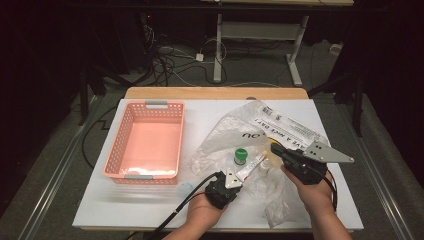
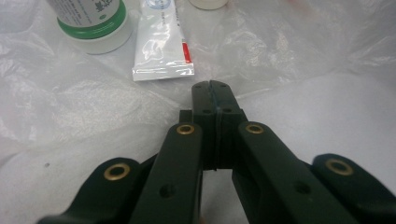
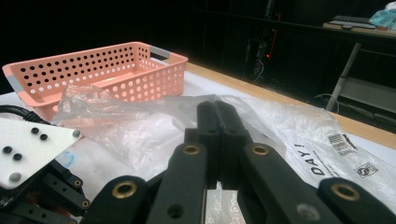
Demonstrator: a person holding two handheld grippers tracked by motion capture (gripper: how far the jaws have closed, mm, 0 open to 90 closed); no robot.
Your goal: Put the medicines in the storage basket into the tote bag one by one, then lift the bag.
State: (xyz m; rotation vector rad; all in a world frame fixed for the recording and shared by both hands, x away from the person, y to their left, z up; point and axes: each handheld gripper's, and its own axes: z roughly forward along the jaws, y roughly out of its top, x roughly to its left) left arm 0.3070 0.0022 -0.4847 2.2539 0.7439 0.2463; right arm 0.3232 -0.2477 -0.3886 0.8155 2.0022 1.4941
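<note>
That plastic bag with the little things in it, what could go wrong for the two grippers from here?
The clear plastic bag is thin and crumpled, so the shut right gripper, which seems to pinch its edge, could lose or tear it. The left gripper has shut just short of the white tube, perhaps on film alone. Tugging the bag may topple the green-capped bottle and small white bottle.

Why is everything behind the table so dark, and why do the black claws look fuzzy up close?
High view: light falls on the white table, leaving the floor behind dim. Left gripper view: the black jaws at the bottom blur, too near the lens, while the white squeeze tube stays fairly sharp. Right gripper view: the crinkly clear plastic bag shines; the background is black.
</note>
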